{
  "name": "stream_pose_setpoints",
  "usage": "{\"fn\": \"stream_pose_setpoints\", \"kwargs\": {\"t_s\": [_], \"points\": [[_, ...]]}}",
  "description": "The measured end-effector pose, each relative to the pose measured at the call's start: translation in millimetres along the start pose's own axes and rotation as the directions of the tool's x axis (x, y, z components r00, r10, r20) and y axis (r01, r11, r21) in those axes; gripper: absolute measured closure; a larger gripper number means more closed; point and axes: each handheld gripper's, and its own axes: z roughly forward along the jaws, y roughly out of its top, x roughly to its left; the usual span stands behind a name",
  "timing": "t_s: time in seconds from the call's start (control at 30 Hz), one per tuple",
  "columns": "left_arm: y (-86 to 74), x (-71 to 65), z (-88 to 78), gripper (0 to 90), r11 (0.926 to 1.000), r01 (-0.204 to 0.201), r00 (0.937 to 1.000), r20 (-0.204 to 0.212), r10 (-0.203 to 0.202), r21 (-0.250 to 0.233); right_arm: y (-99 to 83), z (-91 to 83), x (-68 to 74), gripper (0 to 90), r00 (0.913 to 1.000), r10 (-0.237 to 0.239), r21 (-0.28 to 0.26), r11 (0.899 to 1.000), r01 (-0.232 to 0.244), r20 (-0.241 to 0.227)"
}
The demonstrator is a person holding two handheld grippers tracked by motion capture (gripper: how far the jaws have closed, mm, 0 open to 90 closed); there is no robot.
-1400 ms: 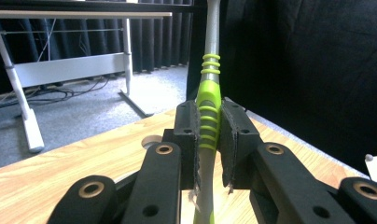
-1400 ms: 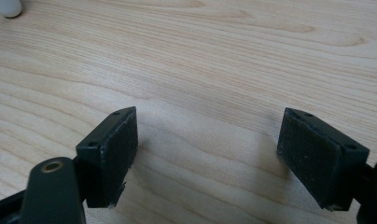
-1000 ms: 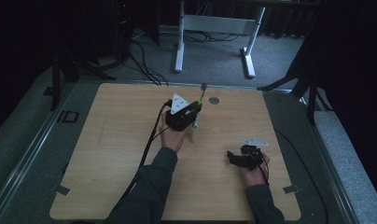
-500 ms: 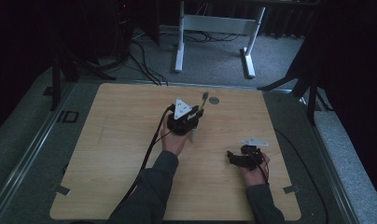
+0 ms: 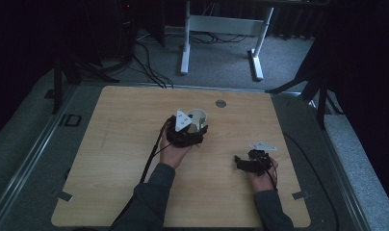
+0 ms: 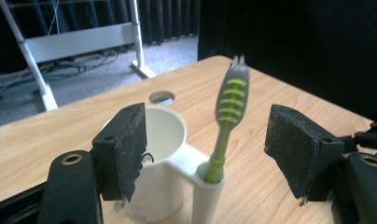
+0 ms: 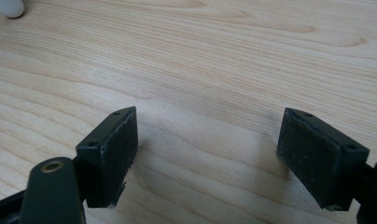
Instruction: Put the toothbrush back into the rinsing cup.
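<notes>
while one green toothbrush (image 6: 228, 126) stands upright in the side tube of one white cup holder (image 6: 170, 161) on the tabletop (image 5: 115, 144), the left gripper (image 6: 205, 154) has just been opening, its jaws wide either side, touching neither. the right gripper (image 7: 205, 154) rests apart, jaws wide over bare wood. the holder's base is cut off. one round grommet (image 5: 220, 103) sits near the far edge; grey carpet and a white frame (image 5: 221, 29) lie beyond, dim.

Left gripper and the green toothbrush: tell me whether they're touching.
Apart. In the left gripper view the left gripper has just been opening, and the toothbrush stands in the white holder with clear gaps to both pads.
</notes>
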Motion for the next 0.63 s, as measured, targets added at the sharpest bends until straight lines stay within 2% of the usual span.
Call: {"fn": "stream_pose_setpoints", "kwargs": {"t_s": [0.23, 0.37, 0.5, 0.6, 0.63], "points": [[-7.0, 8.1, -9.2, 29.0, 0.9997, 0.015, 0.9999, -0.003, -0.015, 0.019, 0.0, 0.1, 0.1, 20.0, 1.0, 0.001, -0.001, 1.0, -0.001, 0.0], [-14.6, 10.9, -13.8, 28.6, 0.9988, 0.04, 0.9992, 0.001, -0.04, 0.028, -0.1, 0.1, 0.1, 20.0, 1.0, 0.001, -0.001, 1.0, -0.001, 0.0], [-27.1, 13.1, -20.3, 28.6, 0.9969, 0.065, 0.9979, -0.005, -0.065, 0.044, 0.0, 0.1, 0.0, 20.1, 1.0, 0.0, -0.002, 1.0, 0.0, 0.001], [-42.3, 15.7, -24.3, 28.5, 0.9946, 0.069, 0.9975, -0.02, -0.067, 0.078, -0.1, 0.1, 0.1, 20.1, 1.0, 0.002, -0.001, 1.0, -0.002, 0.0], [-42.3, 15.7, -24.3, 28.5, 0.9946, 0.069, 0.9975, -0.02, -0.067, 0.078, -0.1, 0.1, 0.0, 20.0, 1.0, 0.0, -0.001, 1.0, 0.0, 0.0]]}}
